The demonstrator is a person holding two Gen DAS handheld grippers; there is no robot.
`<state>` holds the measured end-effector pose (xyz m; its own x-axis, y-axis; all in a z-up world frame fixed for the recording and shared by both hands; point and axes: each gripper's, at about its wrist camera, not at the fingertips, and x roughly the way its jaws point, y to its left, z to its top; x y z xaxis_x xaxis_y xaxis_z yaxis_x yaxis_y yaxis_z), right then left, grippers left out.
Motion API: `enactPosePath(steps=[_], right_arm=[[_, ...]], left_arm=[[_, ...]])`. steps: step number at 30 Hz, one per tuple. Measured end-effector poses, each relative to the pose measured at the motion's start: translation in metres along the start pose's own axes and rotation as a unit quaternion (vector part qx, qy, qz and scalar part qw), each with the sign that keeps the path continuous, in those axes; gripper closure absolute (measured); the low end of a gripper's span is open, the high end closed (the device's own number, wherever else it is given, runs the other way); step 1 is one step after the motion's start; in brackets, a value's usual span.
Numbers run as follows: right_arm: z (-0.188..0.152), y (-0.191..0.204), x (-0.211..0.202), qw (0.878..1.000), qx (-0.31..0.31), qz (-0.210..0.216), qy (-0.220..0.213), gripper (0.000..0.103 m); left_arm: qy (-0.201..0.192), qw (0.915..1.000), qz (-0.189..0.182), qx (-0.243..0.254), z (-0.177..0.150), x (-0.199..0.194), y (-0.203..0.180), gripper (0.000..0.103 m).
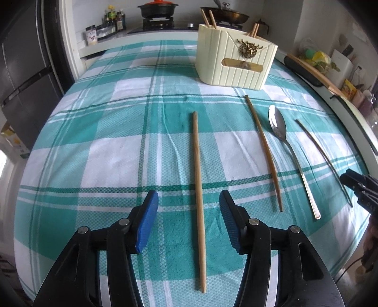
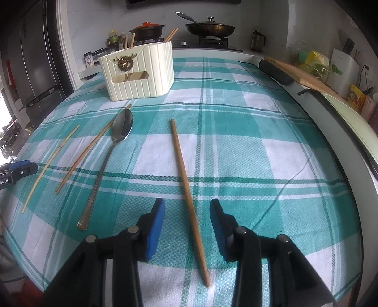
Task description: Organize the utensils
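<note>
A cream utensil holder [image 1: 236, 61] [image 2: 138, 70] with chopsticks in it stands on the checked tablecloth. In the left wrist view, my left gripper [image 1: 189, 224] is open, its blue pads either side of a pale wooden chopstick [image 1: 198, 189]. Right of it lie a darker chopstick [image 1: 263, 151], a metal spoon [image 1: 290, 158] and a thin chopstick [image 1: 326, 160]. In the right wrist view, my right gripper [image 2: 187, 224] is open around a brown chopstick [image 2: 186, 193]. The spoon [image 2: 106, 163] and two more chopsticks [image 2: 92, 146] [image 2: 50, 165] lie to its left.
A stove with a pot [image 1: 157, 9] and a pan [image 2: 209, 27] stands behind the table. A fridge [image 1: 26, 78] is at the left. A cutting board and clutter [image 2: 314, 78] line the right counter. The other gripper shows at each view's edge [image 1: 359, 186] [image 2: 16, 173].
</note>
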<state>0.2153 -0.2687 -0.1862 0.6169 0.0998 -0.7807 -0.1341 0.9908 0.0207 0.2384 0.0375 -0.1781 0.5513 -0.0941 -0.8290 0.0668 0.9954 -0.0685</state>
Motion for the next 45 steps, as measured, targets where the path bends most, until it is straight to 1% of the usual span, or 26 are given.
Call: enactPosePath(steps=[4,8,12,14,18,22,26,28,32,35,36,37,39,40,42,45], right_arm=[[0.005,0.001,-0.001,1.0,-0.006,0.005,0.003,0.063],[0.013,0.001,0.002,1.0,-0.016,0.018,0.015,0.063],[0.022,0.0,0.01,0.998,-0.025,0.039,0.04,0.063],[0.028,-0.001,0.017,0.996,-0.028,0.051,0.061,0.063],[0.042,-0.002,0.027,0.995,-0.041,0.055,0.073,0.063],[0.06,-0.003,0.044,0.993,-0.051,0.054,0.09,0.063],[0.075,0.004,0.065,0.989,-0.066,0.066,0.111,0.063],[0.082,0.008,0.077,0.988,-0.074,0.062,0.121,0.063],[0.099,0.014,0.096,0.987,-0.082,0.062,0.122,0.063],[0.112,0.016,0.106,0.988,-0.08,0.058,0.117,0.063],[0.116,0.017,0.109,0.988,-0.082,0.058,0.117,0.065],[0.119,0.019,0.111,0.988,-0.088,0.052,0.114,0.077],[0.123,0.02,0.113,0.989,-0.092,0.042,0.111,0.092],[0.125,0.018,0.115,0.989,-0.087,0.045,0.111,0.096],[0.127,0.013,0.113,0.99,-0.072,0.054,0.107,0.097],[0.129,0.007,0.096,0.993,-0.052,0.065,0.079,0.097]], left_arm=[[0.007,1.0,-0.002,0.005,0.004,0.005,0.001,0.047],[0.015,0.9998,-0.007,0.008,0.008,0.007,0.003,0.047],[0.03,0.9993,-0.014,0.02,0.016,0.013,0.004,0.047],[0.039,0.9986,-0.019,0.03,0.021,0.017,0.004,0.047],[0.049,0.9972,-0.022,0.051,0.031,0.025,0.002,0.047],[0.063,0.996,-0.026,0.057,0.043,0.039,0.002,0.047],[0.079,0.9943,-0.025,0.067,0.055,0.055,0.001,0.047],[0.088,0.9936,-0.022,0.068,0.061,0.064,0.002,0.047],[0.089,0.9933,-0.013,0.072,0.077,0.075,0.002,0.051],[0.095,0.9929,-0.011,0.071,0.088,0.082,0.0,0.061],[0.097,0.9926,-0.014,0.072,0.09,0.083,-0.001,0.071],[0.097,0.9924,-0.016,0.074,0.092,0.084,-0.004,0.084],[0.096,0.9921,-0.019,0.079,0.092,0.084,-0.008,0.096],[0.092,0.9923,-0.015,0.082,0.091,0.084,-0.01,0.097],[0.085,0.9929,-0.009,0.082,0.09,0.083,-0.012,0.098],[0.066,0.9954,-0.015,0.067,0.092,0.071,-0.009,0.098]])
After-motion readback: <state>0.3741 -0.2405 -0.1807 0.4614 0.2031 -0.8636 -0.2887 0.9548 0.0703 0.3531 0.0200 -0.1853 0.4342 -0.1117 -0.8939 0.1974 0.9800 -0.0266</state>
